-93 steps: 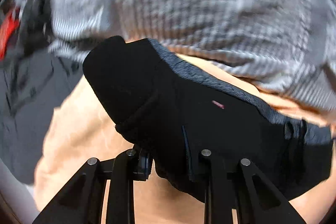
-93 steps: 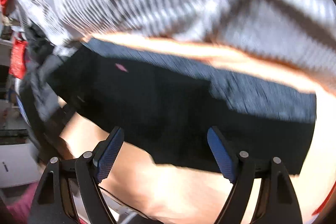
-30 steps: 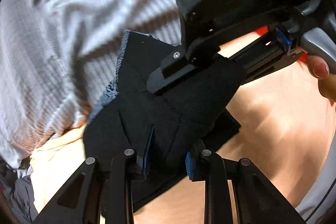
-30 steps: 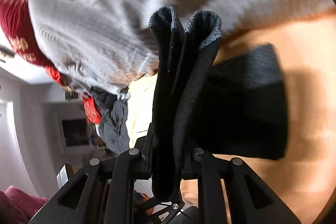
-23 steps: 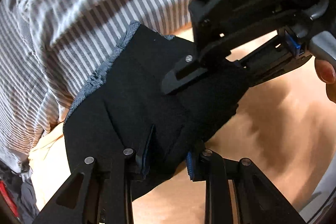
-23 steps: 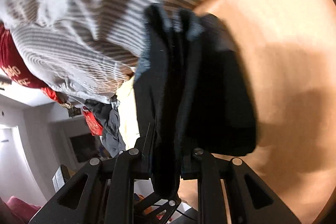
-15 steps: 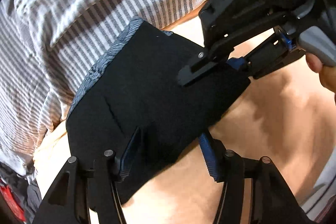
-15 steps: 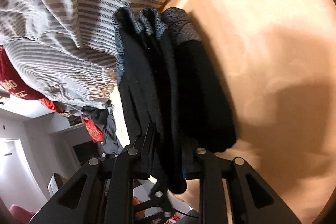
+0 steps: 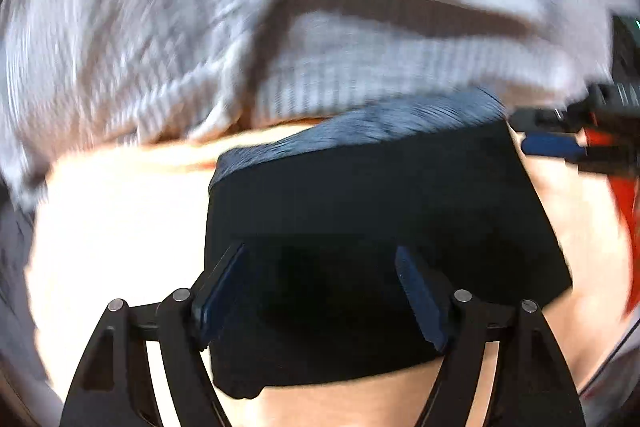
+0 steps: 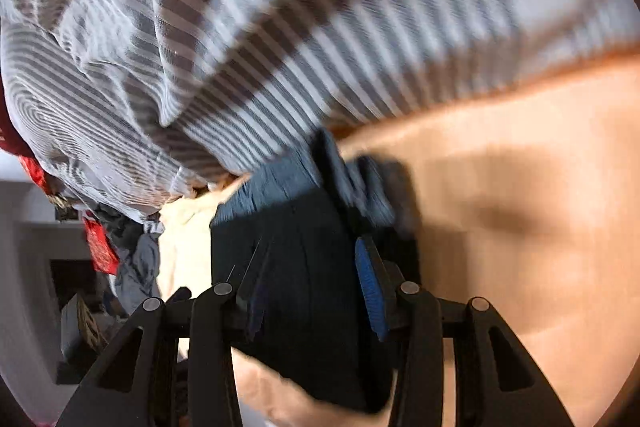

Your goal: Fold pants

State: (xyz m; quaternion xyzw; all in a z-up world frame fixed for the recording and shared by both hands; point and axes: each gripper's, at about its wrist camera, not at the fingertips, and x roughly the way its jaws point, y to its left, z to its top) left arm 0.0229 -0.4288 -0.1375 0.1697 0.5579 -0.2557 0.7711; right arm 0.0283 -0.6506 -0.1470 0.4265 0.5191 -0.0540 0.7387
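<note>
Judging the fold nearly done, we see the pants (image 9: 380,227) lying as a compact bundle on the table (image 9: 112,219), left gripper (image 9: 320,291) and right gripper (image 10: 316,287) both spread.

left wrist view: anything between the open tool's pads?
Only the folded black pants, lying flat on the tan table. The left tool straddles their near part, pads spread.

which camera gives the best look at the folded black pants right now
Left wrist view: the folded black pants lie as a whole flat rectangle on the table. The right wrist view shows only their stacked edge, partly hidden by the tool.
</note>
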